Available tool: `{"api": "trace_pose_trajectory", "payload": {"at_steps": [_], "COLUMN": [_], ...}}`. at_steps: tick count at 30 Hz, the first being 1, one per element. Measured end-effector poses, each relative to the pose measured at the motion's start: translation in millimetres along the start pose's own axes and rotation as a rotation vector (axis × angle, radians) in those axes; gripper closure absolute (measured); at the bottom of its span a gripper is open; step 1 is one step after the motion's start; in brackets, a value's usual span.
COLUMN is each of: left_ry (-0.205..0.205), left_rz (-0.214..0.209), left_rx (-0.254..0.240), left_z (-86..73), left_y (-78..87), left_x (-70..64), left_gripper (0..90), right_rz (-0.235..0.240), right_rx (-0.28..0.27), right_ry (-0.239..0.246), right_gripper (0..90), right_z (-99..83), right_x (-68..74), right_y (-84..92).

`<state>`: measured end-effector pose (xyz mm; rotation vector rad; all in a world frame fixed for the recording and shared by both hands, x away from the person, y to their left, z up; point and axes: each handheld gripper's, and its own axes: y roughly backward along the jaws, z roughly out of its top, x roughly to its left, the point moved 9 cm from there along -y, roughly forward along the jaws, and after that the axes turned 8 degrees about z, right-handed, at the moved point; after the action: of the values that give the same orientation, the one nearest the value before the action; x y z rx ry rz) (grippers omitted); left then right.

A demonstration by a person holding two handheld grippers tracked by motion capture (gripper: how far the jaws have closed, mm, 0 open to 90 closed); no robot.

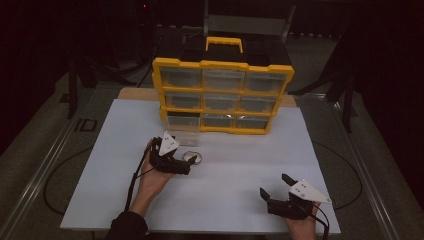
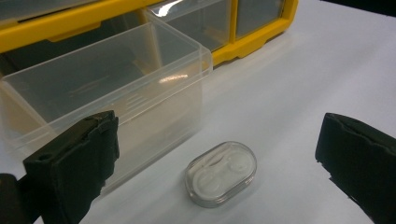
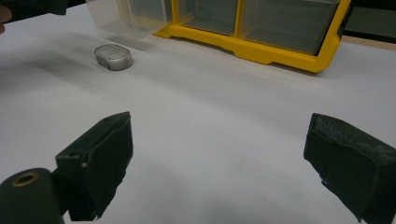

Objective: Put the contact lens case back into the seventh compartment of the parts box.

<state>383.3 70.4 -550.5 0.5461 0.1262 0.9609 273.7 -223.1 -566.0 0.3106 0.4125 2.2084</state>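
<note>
1. High view: the left gripper (image 1: 186, 159) hovers with jaws spread just over the small oval case (image 1: 192, 157), which lies on the white table (image 1: 100, 190) at 6 o'clock from the pulled-out clear drawer (image 1: 182, 131) of the yellow organizer (image 1: 223, 95). The right gripper (image 1: 276, 186) waits open, well apart at 4 o'clock.
2. Left gripper view: the case (image 2: 221, 173) lies between the wide jaws, just beside the drawer (image 2: 107, 88). I think it is best to lower straight and close on the short sides, without pushing the drawer.
3. Right gripper view: the case (image 3: 113, 56) looks clear, flat and rounded, with a white inside.
</note>
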Motion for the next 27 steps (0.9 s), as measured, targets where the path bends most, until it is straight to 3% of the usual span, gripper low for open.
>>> {"api": "trace_pose_trajectory", "payload": {"at_steps": [13, 27], "left_ry": [0.004, -0.025], "left_rz": [-0.012, -0.047], "left_rx": [0.026, 0.078], "left_z": [-7.9, -20.9], "left_y": [-19.5, -36.4], "left_x": [-7.8, -17.1], "left_gripper": [0.6, 1.5], "right_rz": [-0.001, 0.002], "right_rx": [0.001, -0.001], "right_ry": [0.002, 0.004], "right_gripper": [8.2, 8.2], "right_z": [0.1, 0.2], "right_x": [-0.4, 0.1], "right_y": [0.5, 0.5]}}
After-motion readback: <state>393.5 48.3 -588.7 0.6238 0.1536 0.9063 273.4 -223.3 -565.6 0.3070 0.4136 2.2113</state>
